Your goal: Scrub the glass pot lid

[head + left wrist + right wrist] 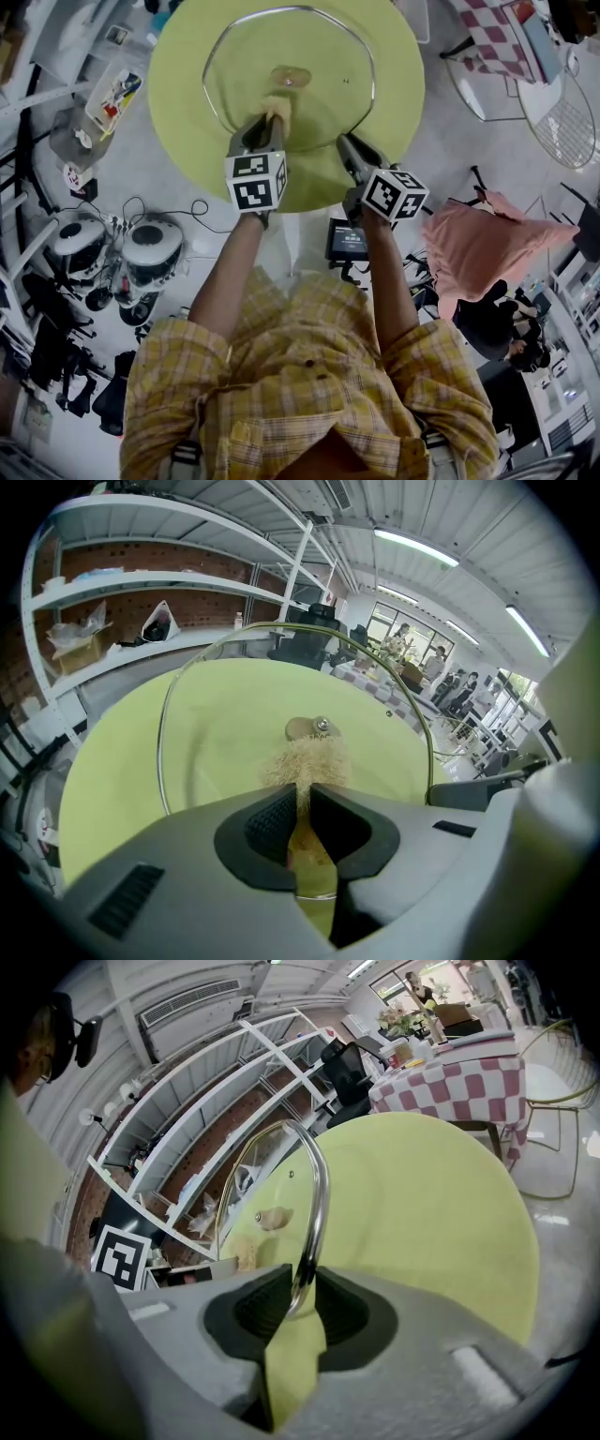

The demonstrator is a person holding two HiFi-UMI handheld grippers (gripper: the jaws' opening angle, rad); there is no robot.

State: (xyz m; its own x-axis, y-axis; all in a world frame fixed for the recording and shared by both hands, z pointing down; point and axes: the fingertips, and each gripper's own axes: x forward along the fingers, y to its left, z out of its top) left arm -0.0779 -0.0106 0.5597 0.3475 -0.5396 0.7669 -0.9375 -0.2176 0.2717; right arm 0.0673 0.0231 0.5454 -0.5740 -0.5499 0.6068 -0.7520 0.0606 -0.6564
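Jaws on our left gripper are pinched narrow on a tan fibrous scrubber; those of our right gripper are clamped on the metal rim of the glass pot lid; the scrubber's frayed end meets the glass just beside the knob; we hold the lid over the round yellow-green table; beyond it stand white shelves and a checked tablecloth.
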